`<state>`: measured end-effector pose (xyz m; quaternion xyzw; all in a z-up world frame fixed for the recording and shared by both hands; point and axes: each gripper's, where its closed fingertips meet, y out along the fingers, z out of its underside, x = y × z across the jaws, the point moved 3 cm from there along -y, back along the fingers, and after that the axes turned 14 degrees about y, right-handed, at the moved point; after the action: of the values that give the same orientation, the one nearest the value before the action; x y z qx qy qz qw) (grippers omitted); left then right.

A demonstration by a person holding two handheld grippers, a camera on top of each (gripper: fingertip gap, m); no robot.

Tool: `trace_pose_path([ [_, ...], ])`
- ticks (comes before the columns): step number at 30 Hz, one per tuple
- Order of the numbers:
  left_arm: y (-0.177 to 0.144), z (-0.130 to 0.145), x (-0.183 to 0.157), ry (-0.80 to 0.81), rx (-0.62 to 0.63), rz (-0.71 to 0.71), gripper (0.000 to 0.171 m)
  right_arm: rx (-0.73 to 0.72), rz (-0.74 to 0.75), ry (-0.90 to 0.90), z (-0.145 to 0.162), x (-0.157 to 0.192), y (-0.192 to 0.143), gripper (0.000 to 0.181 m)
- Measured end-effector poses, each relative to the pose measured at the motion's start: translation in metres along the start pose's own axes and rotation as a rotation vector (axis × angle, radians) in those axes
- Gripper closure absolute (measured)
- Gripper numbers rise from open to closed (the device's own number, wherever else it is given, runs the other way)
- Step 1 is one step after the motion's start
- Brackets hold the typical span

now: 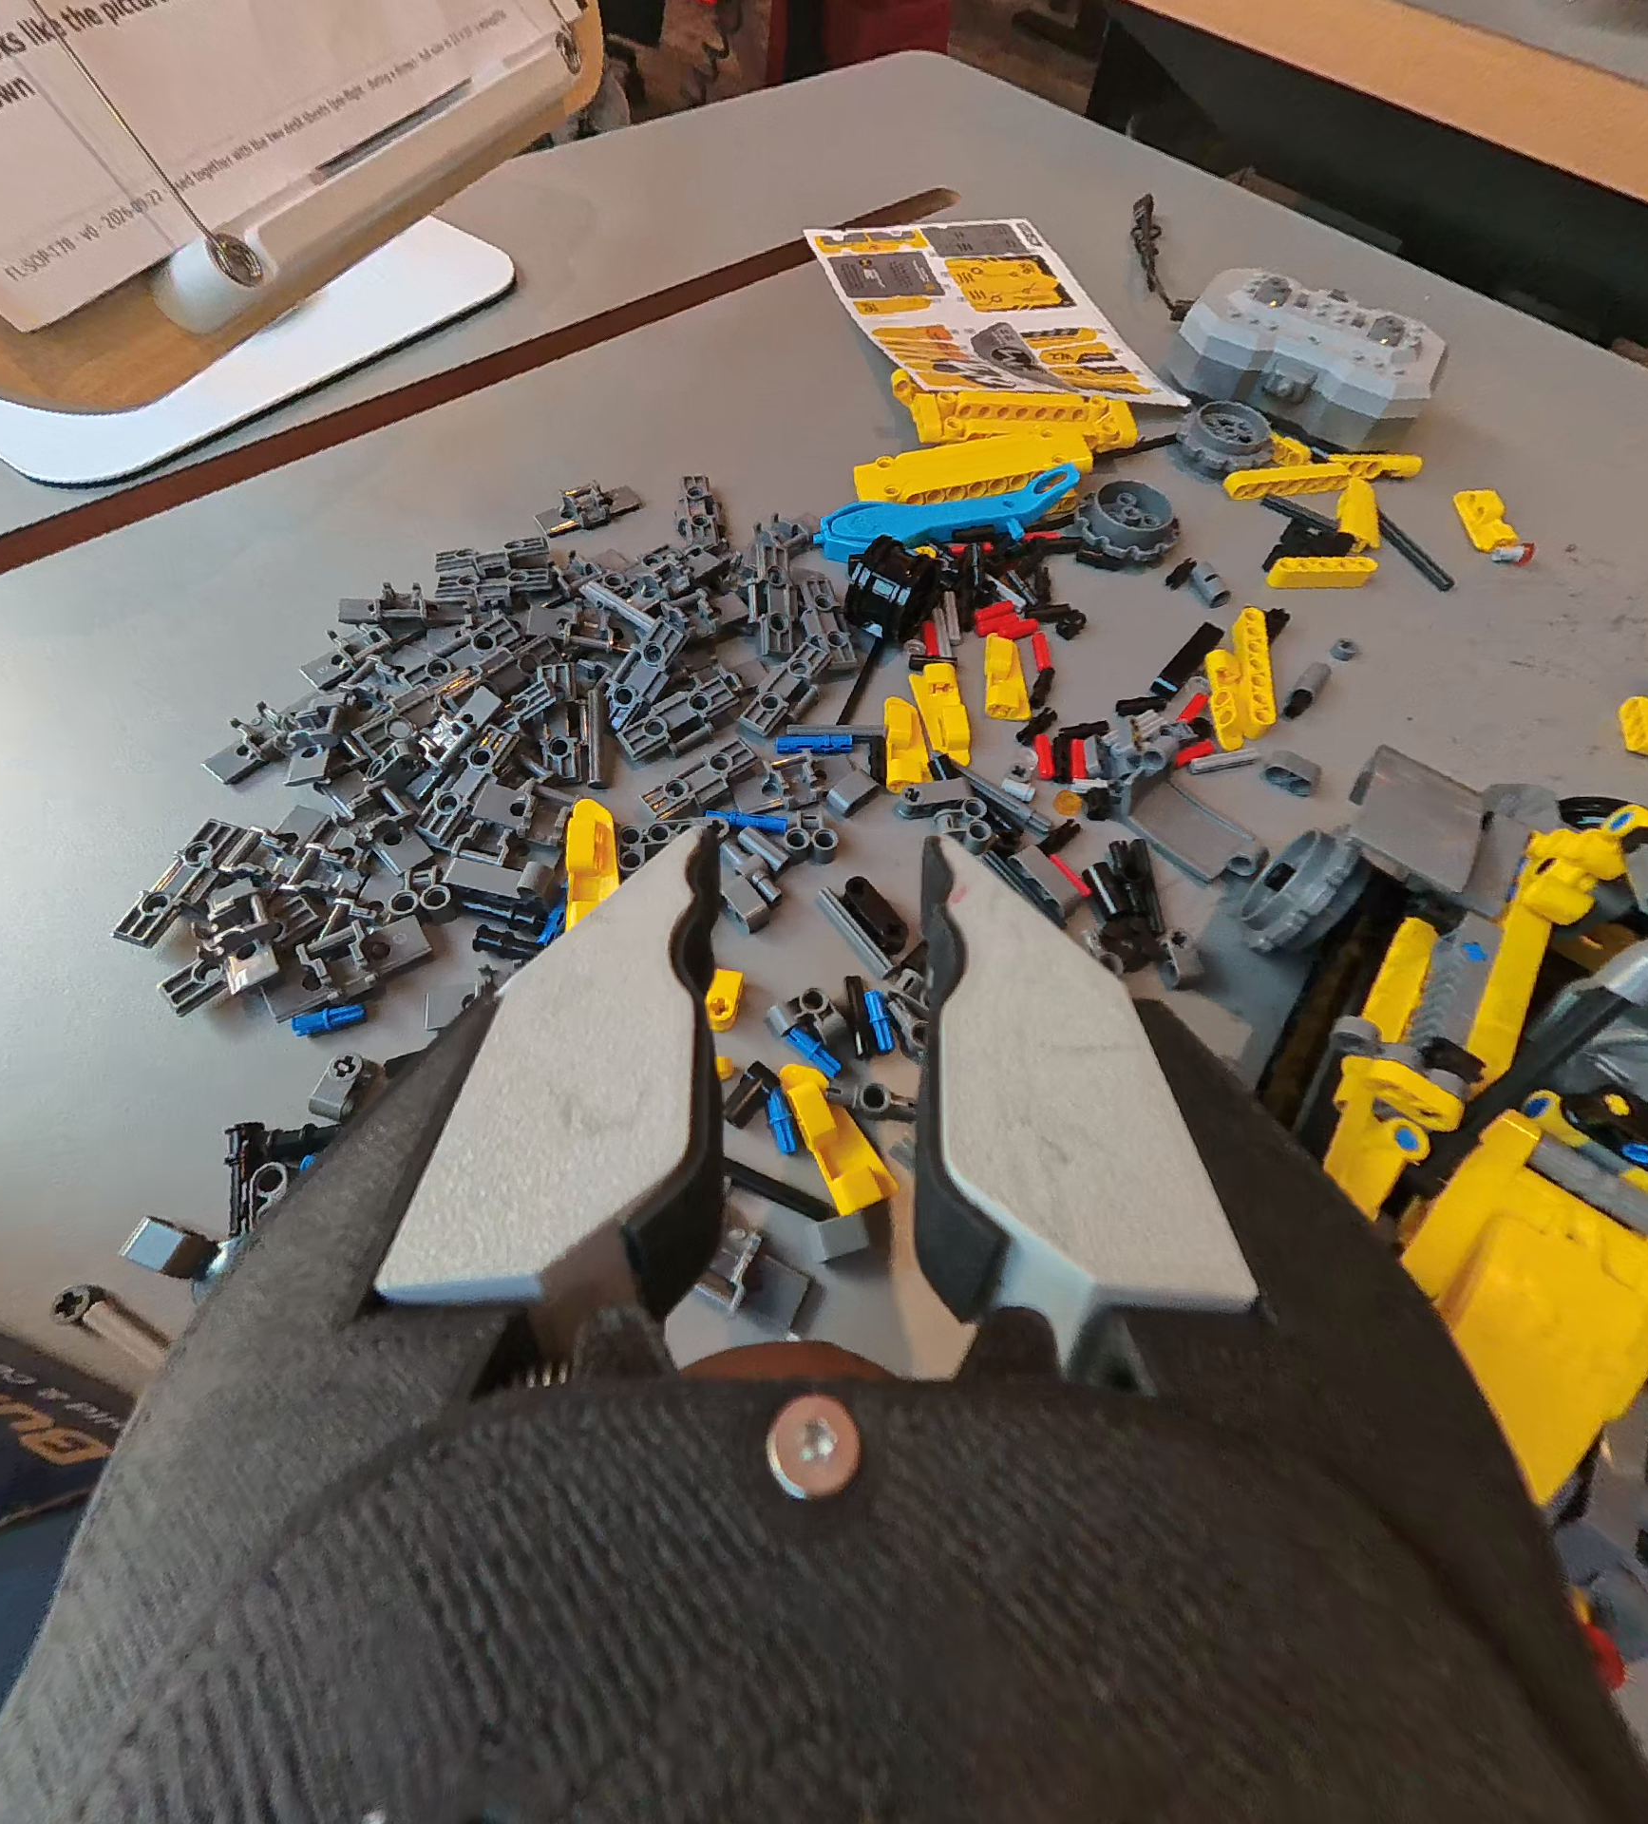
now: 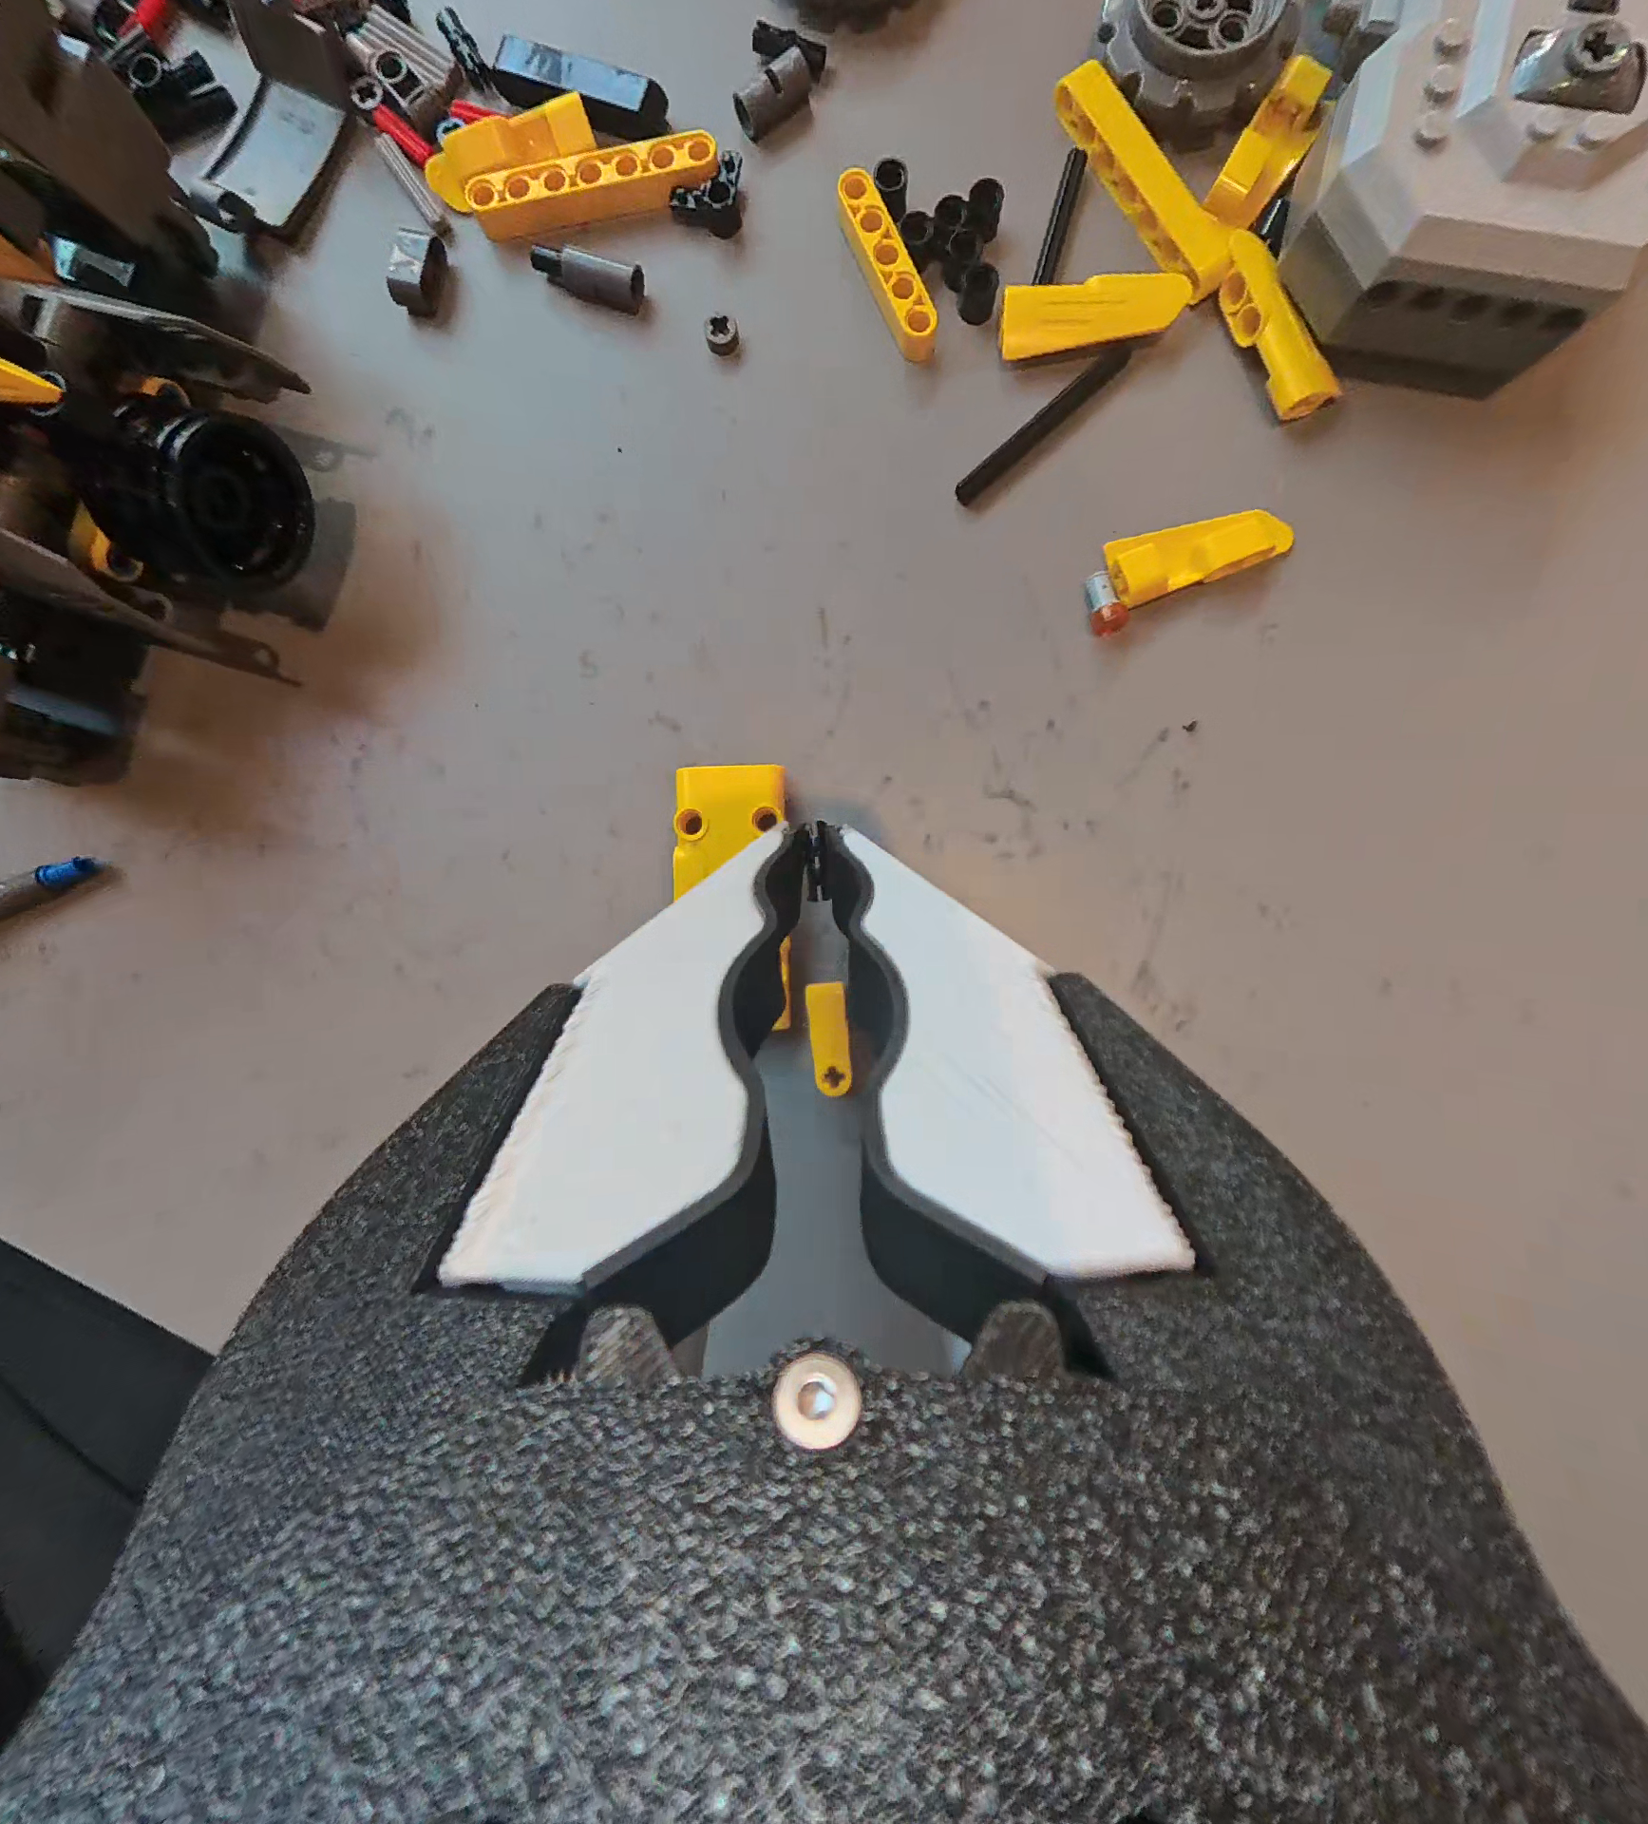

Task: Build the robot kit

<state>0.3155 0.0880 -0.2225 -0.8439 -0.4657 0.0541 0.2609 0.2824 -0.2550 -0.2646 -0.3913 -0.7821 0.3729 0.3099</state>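
My left gripper [image 1: 815,869] is open and empty. It hovers over loose small parts: black [image 1: 874,903], blue [image 1: 877,1017] and yellow [image 1: 723,995] pins on the grey table [image 1: 109,691]. A pile of dark grey track links [image 1: 464,730] lies ahead on the left. My right gripper [image 2: 815,849] is shut on a small black pin [image 2: 815,861] at its tips, just above the table. A yellow panel piece [image 2: 726,814] lies under the left finger. A small yellow connector [image 2: 829,1036] shows between the fingers.
A partly built yellow and grey model [image 1: 1530,1066] stands at the right; it shows at the left of the right wrist view [image 2: 60,444]. A grey battery hub [image 1: 1313,350], a sticker sheet [image 1: 987,306], yellow beams [image 2: 593,183] and a paper stand [image 1: 208,197] lie farther off. There is about 35 cm between the tips of the two grippers. My right gripper is the nearer one to the grey battery hub [image 1: 1313,350]: about 20 cm, against 30 cm.
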Motion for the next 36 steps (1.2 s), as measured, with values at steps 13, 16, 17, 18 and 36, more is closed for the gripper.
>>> trace_pose_path([
  [13,-0.002,-0.003,-0.001,0.004,-0.01,0.001,0.134,-0.042,-0.031,0.023,-0.011,0.001,-0.007,0.174],
  [16,-0.002,-0.002,0.0,-0.005,-0.01,0.004,0.134,-0.098,-0.069,0.02,-0.027,0.008,-0.016,0.171],
  [17,-0.001,-0.002,0.0,-0.006,-0.01,0.006,0.134,-0.108,-0.077,0.019,-0.032,0.01,-0.017,0.17],
  [18,-0.001,-0.002,-0.001,-0.004,-0.009,0.007,0.134,-0.118,-0.082,0.017,-0.037,0.011,-0.018,0.168],
  [36,0.0,-0.003,-0.003,0.004,-0.008,0.013,0.134,-0.158,-0.288,0.023,-0.085,0.043,0.003,0.166],
])
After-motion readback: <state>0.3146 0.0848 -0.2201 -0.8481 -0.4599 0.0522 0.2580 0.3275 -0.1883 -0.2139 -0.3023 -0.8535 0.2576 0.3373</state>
